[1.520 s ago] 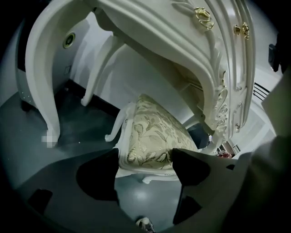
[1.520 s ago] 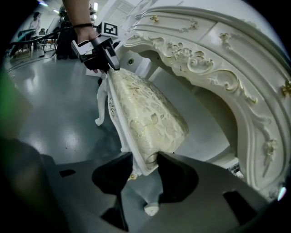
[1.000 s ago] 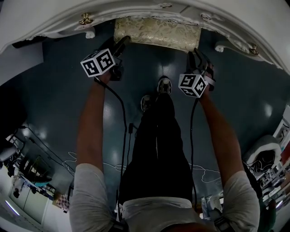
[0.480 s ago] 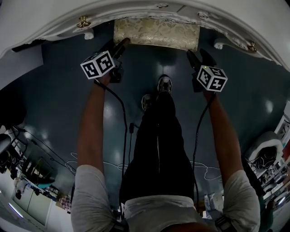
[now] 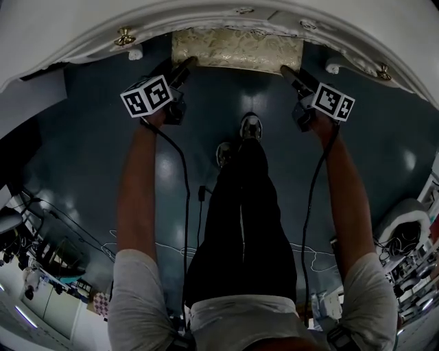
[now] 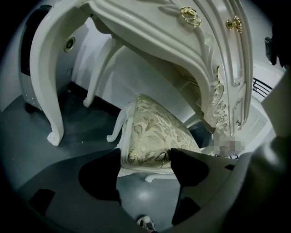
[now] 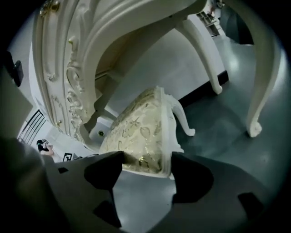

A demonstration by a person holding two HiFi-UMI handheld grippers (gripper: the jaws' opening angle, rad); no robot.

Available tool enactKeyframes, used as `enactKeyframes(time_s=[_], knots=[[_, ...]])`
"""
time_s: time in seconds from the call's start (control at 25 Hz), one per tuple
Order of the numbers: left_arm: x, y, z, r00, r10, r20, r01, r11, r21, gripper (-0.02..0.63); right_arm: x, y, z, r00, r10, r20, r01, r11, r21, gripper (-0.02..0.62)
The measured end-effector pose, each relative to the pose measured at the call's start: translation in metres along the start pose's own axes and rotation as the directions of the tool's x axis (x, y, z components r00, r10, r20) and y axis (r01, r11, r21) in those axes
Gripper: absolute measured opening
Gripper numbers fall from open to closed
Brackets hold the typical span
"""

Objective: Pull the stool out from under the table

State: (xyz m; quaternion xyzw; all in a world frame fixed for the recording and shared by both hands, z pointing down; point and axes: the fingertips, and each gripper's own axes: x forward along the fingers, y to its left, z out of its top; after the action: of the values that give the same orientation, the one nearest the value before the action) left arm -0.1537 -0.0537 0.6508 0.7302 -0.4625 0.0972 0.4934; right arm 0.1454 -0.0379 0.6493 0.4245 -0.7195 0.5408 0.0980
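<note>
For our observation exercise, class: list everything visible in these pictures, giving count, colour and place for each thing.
stool: 1, gold-patterned seat, white frame, under the table
table: 1, white, across the top
floor: 1, dark blue, underneath
cables: several, black and white, over floor
shoes: 2, pale, near stool
arms: 2, bare, stretched forward
left gripper: 1, black, closed on stool's left corner
right gripper: 1, black, jaws opening around stool's right corner

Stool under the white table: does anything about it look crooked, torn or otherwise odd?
Nothing stands out. The stool stands upright on its legs, tucked partly under the table, and no tear, stain or damage shows on it.
</note>
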Motion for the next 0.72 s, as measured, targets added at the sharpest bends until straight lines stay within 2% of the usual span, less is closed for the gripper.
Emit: enactKeyframes(time_s=[0.4, 0.72], knots=[[-0.006, 0.001, -0.003, 0.999, 0.05, 0.02, -0.05, 0.999, 0.013, 0.331, -0.004, -0.002, -0.006, 0.999, -0.04, -0.014, 0.04, 0.999, -0.017, 0.328], [-0.02, -0.002, -0.01, 0.999, 0.049, 0.006, -0.049, 0.999, 0.004, 0.331, -0.012, 0.007, -0.016, 0.998, -0.053, -0.026, 0.053, 0.998, -0.024, 0.328]])
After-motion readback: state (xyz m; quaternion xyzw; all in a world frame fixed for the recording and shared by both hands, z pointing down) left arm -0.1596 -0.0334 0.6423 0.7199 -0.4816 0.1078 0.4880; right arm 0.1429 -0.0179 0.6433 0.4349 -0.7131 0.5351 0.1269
